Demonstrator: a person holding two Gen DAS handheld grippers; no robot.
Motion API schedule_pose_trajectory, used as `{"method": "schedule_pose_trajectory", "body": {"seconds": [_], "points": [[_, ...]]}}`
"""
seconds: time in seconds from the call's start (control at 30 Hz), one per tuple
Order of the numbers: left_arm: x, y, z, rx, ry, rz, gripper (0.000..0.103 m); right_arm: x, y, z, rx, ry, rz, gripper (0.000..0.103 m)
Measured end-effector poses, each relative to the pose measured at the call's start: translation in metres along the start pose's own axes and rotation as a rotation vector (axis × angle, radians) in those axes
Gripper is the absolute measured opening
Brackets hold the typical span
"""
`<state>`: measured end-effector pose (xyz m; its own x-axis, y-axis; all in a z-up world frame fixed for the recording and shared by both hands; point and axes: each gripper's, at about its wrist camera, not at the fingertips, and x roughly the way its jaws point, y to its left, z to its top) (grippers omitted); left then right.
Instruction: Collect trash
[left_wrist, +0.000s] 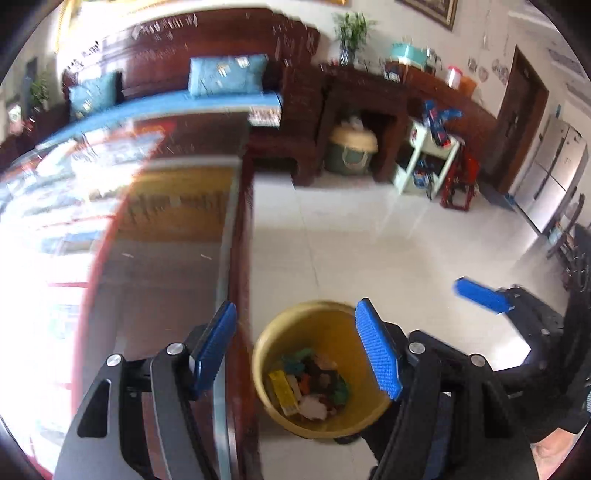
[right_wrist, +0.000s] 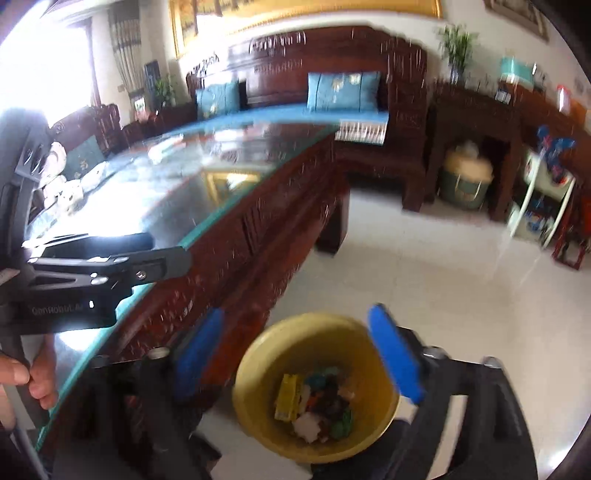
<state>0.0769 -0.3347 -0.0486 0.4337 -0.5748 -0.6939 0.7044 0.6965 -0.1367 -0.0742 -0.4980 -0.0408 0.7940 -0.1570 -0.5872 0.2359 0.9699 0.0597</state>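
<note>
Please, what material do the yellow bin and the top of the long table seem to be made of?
The yellow bin looks like plastic: smooth, matte, one even colour, with a thin rolled rim. The table top appears to be a glass sheet over dark reddish carved wood: it mirrors the window light, and its edge shows green.

open floor (left_wrist: 369, 240) right of table edge (left_wrist: 240, 295)

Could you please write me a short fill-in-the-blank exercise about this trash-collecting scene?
1. The trash lies inside a ____ bucket on the floor.
2. The left gripper is ____, holding nothing.
3. The sofa cushions are ____.
4. The coffee table top is ____.

Missing words: yellow; open; blue; glass
</note>
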Motion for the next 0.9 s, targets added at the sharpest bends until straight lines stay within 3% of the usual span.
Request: {"method": "schedule_pose_trajectory", "body": {"seconds": [0.1, 0.17, 0.23, 0.5, 0.67, 0.9], "points": [[-0.034, 0.017, -0.007, -0.017, -0.085, 0.046, 0.080, -0.019, 0.027, 0.005, -0.029, -0.101, -0.024, 0.095], [-0.058, 0.031, -0.014, -0.028, -0.142, 0.083, 0.081, -0.027, 0.046, 0.009, -0.046, -0.143, -0.024, 0.095], [-0.081, 0.048, -0.022, -0.048, -0.188, 0.133, 0.091, -0.033, 0.063, 0.013, -0.051, -0.179, -0.012, 0.095], [-0.162, 0.113, -0.052, -0.153, -0.323, 0.305, 0.099, -0.045, 0.143, 0.025, -0.122, -0.285, 0.142, 0.095], [-0.190, 0.138, -0.067, -0.178, -0.343, 0.398, 0.099, -0.045, 0.190, 0.028, -0.158, -0.306, 0.218, 0.095], [-0.212, 0.170, -0.085, -0.217, -0.305, 0.475, 0.099, -0.046, 0.235, 0.029, -0.164, -0.308, 0.270, 0.095]]}}
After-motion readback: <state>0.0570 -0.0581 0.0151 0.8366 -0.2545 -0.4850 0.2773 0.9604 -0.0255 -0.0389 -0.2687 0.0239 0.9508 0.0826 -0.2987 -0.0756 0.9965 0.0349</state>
